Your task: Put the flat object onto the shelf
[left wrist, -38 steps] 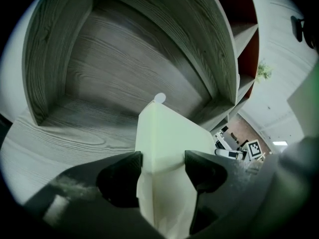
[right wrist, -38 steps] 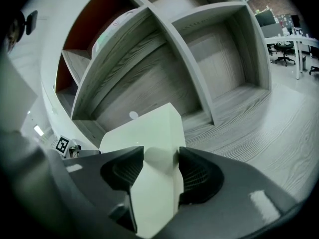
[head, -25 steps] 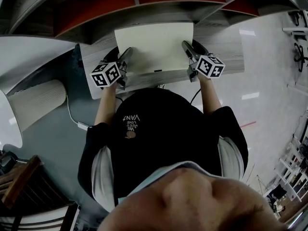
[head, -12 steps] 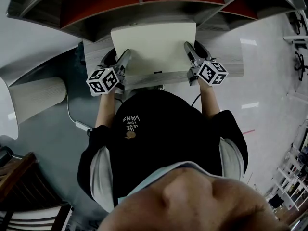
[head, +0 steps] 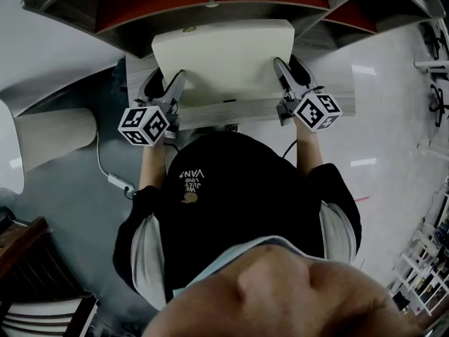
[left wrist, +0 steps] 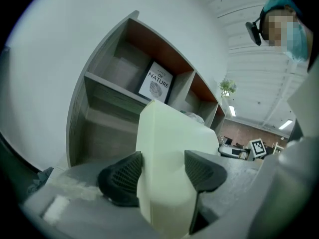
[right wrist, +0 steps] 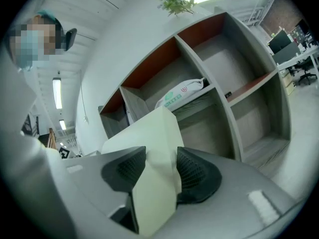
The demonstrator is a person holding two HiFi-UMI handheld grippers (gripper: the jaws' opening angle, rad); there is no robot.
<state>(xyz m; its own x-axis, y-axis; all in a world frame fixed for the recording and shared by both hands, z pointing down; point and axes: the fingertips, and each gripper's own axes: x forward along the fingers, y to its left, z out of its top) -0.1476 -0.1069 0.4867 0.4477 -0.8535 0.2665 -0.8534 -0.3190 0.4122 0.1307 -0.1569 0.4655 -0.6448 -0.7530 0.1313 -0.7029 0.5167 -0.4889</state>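
Observation:
The flat object [head: 223,58] is a cream-white slab, held level between my two grippers above the grey wooden table [head: 335,72], its far edge at the front of the shelf [head: 140,16]. My left gripper [head: 165,83] is shut on its left edge, my right gripper [head: 289,69] on its right edge. In the left gripper view both pads [left wrist: 123,176] press the slab's [left wrist: 169,133] sides around my left gripper [left wrist: 162,171]. In the right gripper view my right gripper [right wrist: 160,171] clamps the slab [right wrist: 149,133]; its jaws have just been closing slightly on it.
The shelf unit [right wrist: 219,83] has grey compartments with red-brown backs. A white book [left wrist: 156,82] stands in one bay, a white bag [right wrist: 179,96] lies in another, and a small plant [right wrist: 174,1] tops the unit. A ribbed white cylinder [head: 49,135] lies to the left.
Both grippers have risen with the slab, which now looks larger and sits further up the view, closer to the shelf's front. Both grips hold.

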